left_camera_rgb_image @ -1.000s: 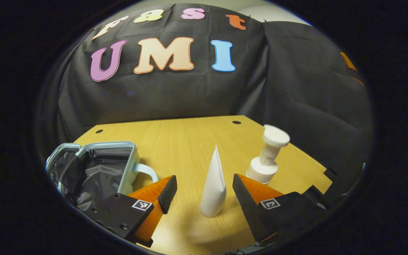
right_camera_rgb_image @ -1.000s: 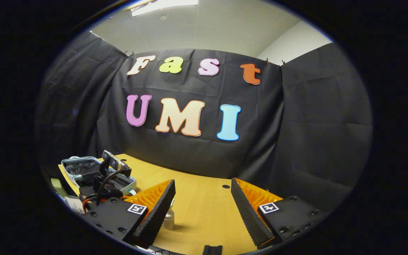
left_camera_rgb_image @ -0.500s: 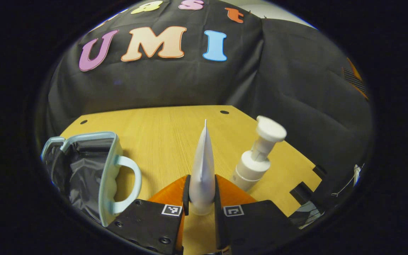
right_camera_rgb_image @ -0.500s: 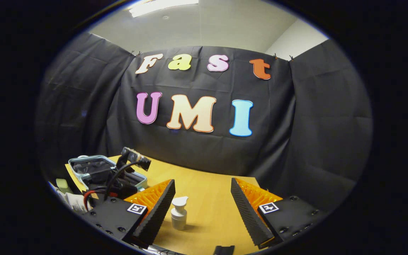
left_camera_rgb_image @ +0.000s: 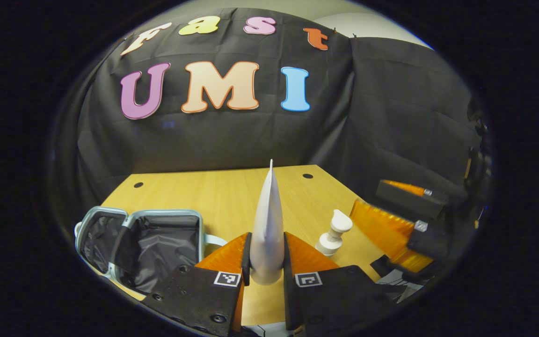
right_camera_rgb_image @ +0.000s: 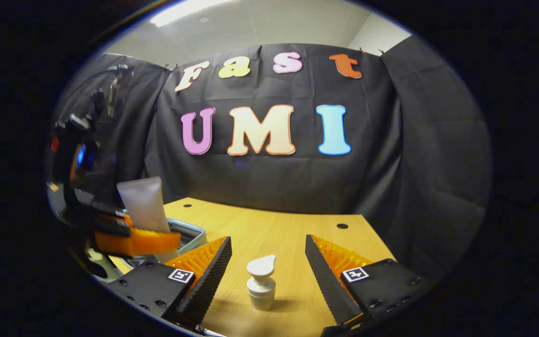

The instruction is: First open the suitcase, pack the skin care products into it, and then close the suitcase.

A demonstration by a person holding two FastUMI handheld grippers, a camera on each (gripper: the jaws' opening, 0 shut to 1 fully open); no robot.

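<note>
White tube (left_camera_rgb_image: 267, 224), white pump bottle (right_camera_rgb_image: 261, 282), lt-blue suitcase (left_camera_rgb_image: 157, 216) w/ black lining, tan wood-grain table (left_camera_rgb_image: 222, 192).

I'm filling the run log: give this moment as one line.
suitcase: open | left gripper: shut on tube | right gripper: open, facing pump bottle on table

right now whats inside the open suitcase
The suitcase lies open, showing only dark crumpled lining; no product visible inside. Its near corner is hidden behind the left gripper, shut on the white tube.
</note>
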